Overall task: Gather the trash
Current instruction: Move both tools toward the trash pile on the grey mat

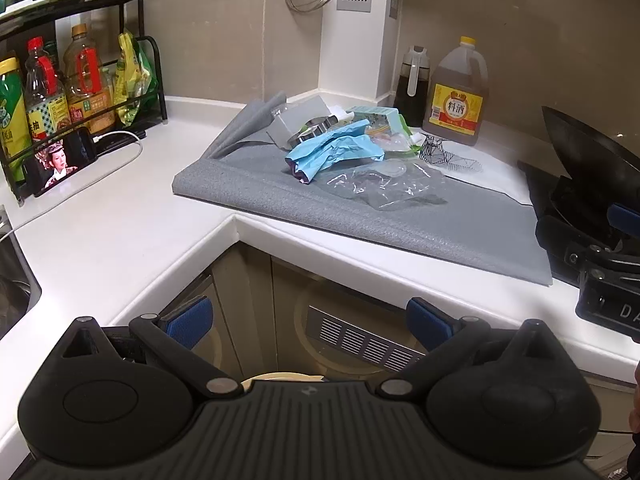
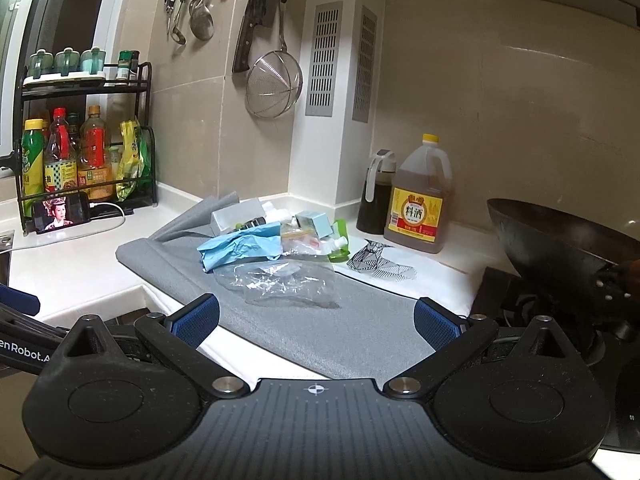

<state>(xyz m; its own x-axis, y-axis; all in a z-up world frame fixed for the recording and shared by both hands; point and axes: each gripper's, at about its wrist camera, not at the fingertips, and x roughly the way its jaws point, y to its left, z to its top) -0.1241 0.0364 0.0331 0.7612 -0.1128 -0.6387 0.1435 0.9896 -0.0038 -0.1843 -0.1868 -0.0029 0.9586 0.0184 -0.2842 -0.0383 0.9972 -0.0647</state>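
A heap of trash lies on a grey mat [image 1: 360, 224] [image 2: 360, 328] on the white counter: a crumpled blue wrapper [image 1: 332, 150] [image 2: 240, 248], a clear plastic bag [image 1: 384, 186] [image 2: 280, 280], a small teal box [image 1: 380, 116] [image 2: 316, 224], a green pouch [image 2: 340, 248] and a grey box [image 1: 296, 120] [image 2: 236, 216]. My left gripper [image 1: 310, 322] is open, held low in front of the counter edge, well short of the heap. My right gripper [image 2: 316, 320] is open over the mat's near edge, with nothing between its fingers.
A black wok [image 1: 580, 152] [image 2: 560, 240] sits on the stove at the right. A cooking wine jug [image 1: 460, 96] [image 2: 420, 200] and dark sauce dispenser [image 2: 376, 196] stand behind the heap. A bottle rack [image 1: 60, 92] [image 2: 80, 152] and phone [image 1: 60, 160] [image 2: 60, 212] stand at left. A sink edge [image 1: 16, 280] lies far left.
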